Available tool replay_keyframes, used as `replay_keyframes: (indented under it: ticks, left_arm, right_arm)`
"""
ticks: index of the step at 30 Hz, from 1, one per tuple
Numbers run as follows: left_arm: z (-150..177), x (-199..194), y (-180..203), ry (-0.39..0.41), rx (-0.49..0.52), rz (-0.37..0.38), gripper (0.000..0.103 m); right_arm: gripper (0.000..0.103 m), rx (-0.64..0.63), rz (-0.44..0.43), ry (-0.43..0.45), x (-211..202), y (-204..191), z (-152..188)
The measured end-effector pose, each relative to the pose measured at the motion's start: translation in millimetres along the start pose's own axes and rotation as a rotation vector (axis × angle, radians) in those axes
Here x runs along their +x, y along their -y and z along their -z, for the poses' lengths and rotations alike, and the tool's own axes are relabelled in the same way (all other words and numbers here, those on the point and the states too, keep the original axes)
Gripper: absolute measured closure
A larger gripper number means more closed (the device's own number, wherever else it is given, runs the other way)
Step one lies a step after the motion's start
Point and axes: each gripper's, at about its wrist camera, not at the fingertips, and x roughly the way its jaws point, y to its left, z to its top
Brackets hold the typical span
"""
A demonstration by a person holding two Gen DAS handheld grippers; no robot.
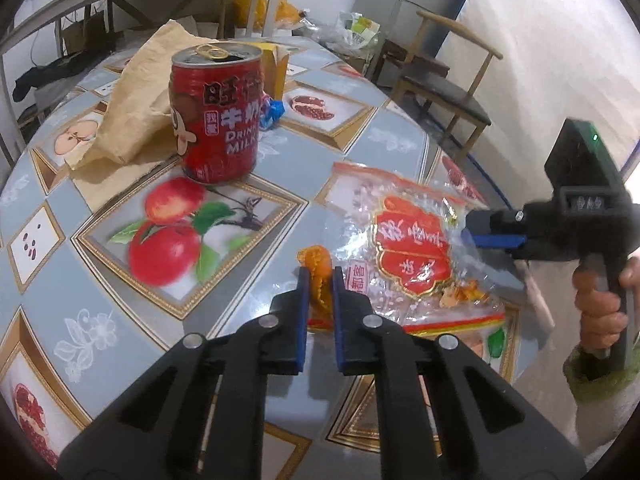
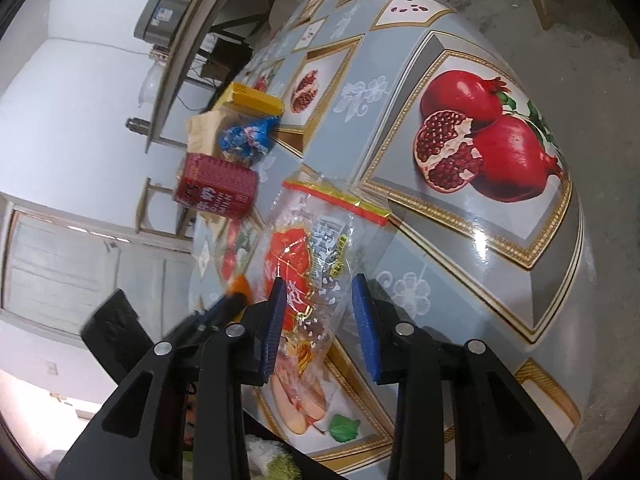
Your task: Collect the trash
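A home dining room: fruit-print tablecloth (image 1: 248, 292) on the table, wooden chair (image 1: 444, 88) beside it.

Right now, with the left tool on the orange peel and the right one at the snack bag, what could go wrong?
1. The left tool pinches only the orange peel's edge; it may tear or slip when lifted.
2. The clear snack bag sits between the right tool's pads, still apart; the slick film could slide out, spilling the scraps inside.
3. The opened red milk can stands nearby; a wide swing could tip it.
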Motion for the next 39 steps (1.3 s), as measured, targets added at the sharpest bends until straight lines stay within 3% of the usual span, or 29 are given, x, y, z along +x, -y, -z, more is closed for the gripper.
replay_keyframes:
  ticks: [4, 13, 18, 25, 39]
  left_arm:
    - [3, 0, -3, -0.005, -0.014, 0.008, 0.094]
    - [3, 0, -2, -0.007, -0.013, 0.005, 0.094]
    - [4, 0, -2, -0.007, -0.013, 0.005, 0.094]
    - [4, 1, -2, -0.009, -0.025, 0.009, 0.094]
    - [1, -2, 2, -0.01, -0.026, 0.003, 0.094]
  right_arm:
    - [0.07, 0.045, -0.083, 0.007, -3, 7, 0]
    - [0.07, 0.031, 0.016, -0.062, 5, -1, 16]
    - [0.07, 0.03, -0.001, -0.069, 8, -1, 22]
    - [0.088, 0.052, -0.033, -0.064, 28, -1, 15]
    - [0.097, 0.029, -0.005, 0.001, 22, -4, 15]
